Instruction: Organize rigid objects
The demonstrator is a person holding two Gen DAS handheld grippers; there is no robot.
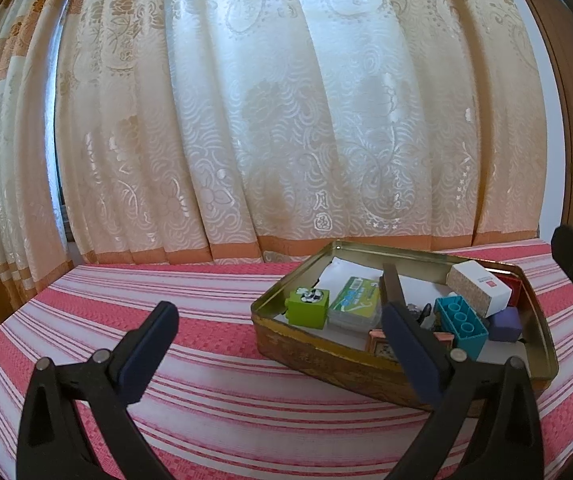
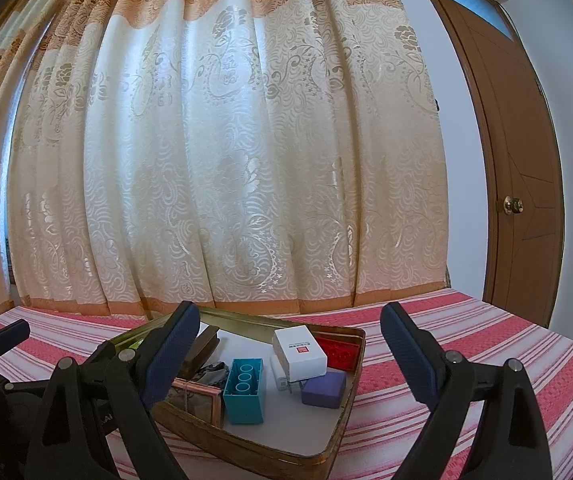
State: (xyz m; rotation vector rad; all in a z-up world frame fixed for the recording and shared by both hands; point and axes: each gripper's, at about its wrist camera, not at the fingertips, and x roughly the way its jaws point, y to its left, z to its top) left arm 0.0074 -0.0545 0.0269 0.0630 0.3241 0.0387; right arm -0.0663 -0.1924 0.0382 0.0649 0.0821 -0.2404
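Note:
A gold metal tin (image 1: 328, 354) (image 2: 338, 420) lies on the red-striped cloth and holds several small objects. Inside it I see a green block (image 1: 308, 308), a green-labelled clear case (image 1: 354, 304), a teal brick (image 1: 462, 320) (image 2: 244, 388), a white box (image 1: 480, 288) (image 2: 300, 354), a purple block (image 1: 506, 324) (image 2: 324, 388) and a red box (image 2: 338, 350). My left gripper (image 1: 280, 332) stands open before the tin's near left corner, nothing between its fingers. My right gripper (image 2: 290, 336) is open, hovering over the tin, gripping nothing.
A cream and orange curtain (image 1: 286, 120) hangs right behind the cloth-covered surface (image 1: 146, 292). A brown door with a brass knob (image 2: 513, 205) stands at the right. Bare striped cloth (image 2: 466, 320) stretches right of the tin.

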